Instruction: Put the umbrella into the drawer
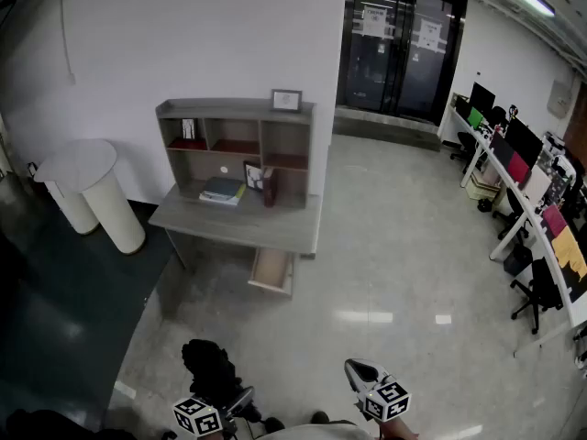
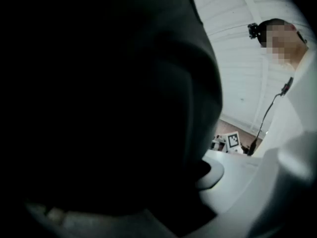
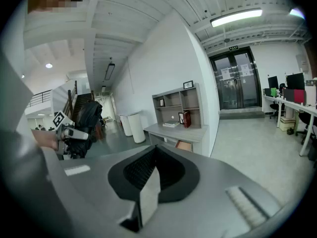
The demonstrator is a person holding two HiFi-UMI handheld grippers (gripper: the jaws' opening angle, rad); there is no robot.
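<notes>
Left gripper [image 1: 240, 401], 7 o'clock: jaws clamped on black umbrella [image 1: 211, 367] | right gripper [image 1: 359, 372]: jaws together, empty | drawer [image 1: 272, 271] open, 12 o'clock | door notices [image 1: 374, 21] unreadable

One grey wooden desk with a shelved hutch [image 1: 234, 220]. Under the desk, one open pale wooden drawer [image 1: 272, 271]. Left of the desk, two white cylindrical stands [image 1: 117, 216]. On top of the desk's hutch, one small framed picture [image 1: 286, 100]. In front of the desk, one black folded fabric umbrella [image 1: 209, 367]. Right of the desk, one dark glass double door [image 1: 399, 39].
</notes>
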